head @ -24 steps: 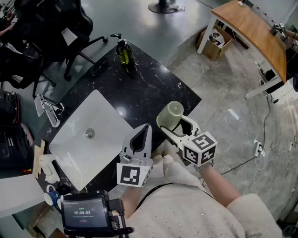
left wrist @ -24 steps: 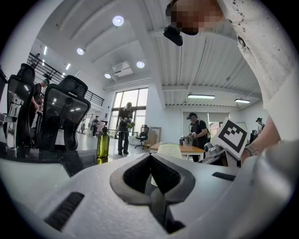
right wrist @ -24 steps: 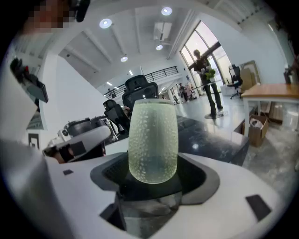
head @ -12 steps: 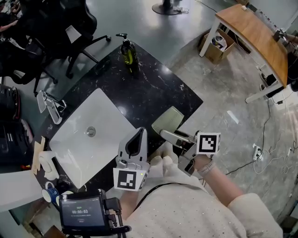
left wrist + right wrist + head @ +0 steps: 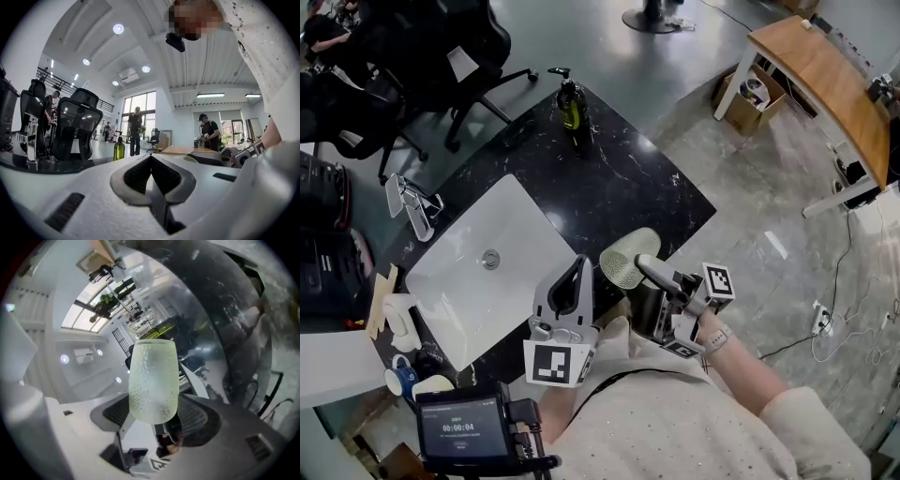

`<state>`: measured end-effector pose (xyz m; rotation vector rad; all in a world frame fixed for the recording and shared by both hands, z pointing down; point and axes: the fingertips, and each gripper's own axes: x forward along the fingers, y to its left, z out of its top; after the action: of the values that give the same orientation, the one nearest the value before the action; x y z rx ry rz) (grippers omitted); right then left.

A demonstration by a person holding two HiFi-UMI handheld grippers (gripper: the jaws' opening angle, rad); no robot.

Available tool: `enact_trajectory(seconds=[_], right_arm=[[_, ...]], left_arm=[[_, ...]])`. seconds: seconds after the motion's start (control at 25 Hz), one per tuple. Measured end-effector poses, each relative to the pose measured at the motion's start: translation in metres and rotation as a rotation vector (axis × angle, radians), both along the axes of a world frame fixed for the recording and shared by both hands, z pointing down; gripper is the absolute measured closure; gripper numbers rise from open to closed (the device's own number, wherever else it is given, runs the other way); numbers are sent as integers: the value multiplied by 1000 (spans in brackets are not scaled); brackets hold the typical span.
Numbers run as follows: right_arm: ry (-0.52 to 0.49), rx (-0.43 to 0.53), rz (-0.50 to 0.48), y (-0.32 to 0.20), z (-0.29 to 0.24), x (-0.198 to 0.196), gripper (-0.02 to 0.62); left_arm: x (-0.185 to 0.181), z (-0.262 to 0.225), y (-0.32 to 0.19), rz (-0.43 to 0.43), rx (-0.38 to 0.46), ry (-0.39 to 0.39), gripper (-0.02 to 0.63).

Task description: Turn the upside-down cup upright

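A pale green dimpled cup point(image 5: 625, 259) hangs tilted just above the front edge of the black marble counter point(image 5: 614, 178), with my right gripper point(image 5: 637, 266) shut on it. In the right gripper view the cup point(image 5: 153, 380) stands out between the two jaws, its rounded end nearest the camera. That gripper is rolled on its side, so its marker cube point(image 5: 718, 282) faces right. My left gripper point(image 5: 578, 270) is beside the cup on its left, shut with nothing in it. Seen in its own view, the left gripper point(image 5: 151, 165) has its pads meeting.
A white square sink point(image 5: 464, 295) with a chrome faucet point(image 5: 411, 204) fills the counter's left part. A green soap bottle point(image 5: 573, 105) stands at the far corner. Mugs point(image 5: 401, 377) and a timer screen point(image 5: 461, 427) are near left. Black chairs point(image 5: 412, 56) and a wooden desk point(image 5: 814, 73) stand beyond.
My right gripper has rolled over with the cup, its marker cube swinging to the right. The cup has tipped and sunk slightly toward the left gripper, which has barely moved.
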<state>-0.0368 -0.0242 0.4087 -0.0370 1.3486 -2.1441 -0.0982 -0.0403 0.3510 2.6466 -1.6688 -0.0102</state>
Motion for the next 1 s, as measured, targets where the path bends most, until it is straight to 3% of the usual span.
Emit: enact_trajectory(seconds=[0.2,0.44,0.64,1.0], right_arm=[[-261,-168,25,-4,-1,4,273],[-433,-276,62,-12,2,8,273],[-527,-314,70,-12,7,11,273],[-654,-258,72,-13,8,21,273]], left_arm=[[-2,4,1,-14,-17,-14,600],[3,6,-3,-6,-22,-39,600],[16,5,-5,9,-47,-28,600],[20,8,-7,15,-73,-44,600]])
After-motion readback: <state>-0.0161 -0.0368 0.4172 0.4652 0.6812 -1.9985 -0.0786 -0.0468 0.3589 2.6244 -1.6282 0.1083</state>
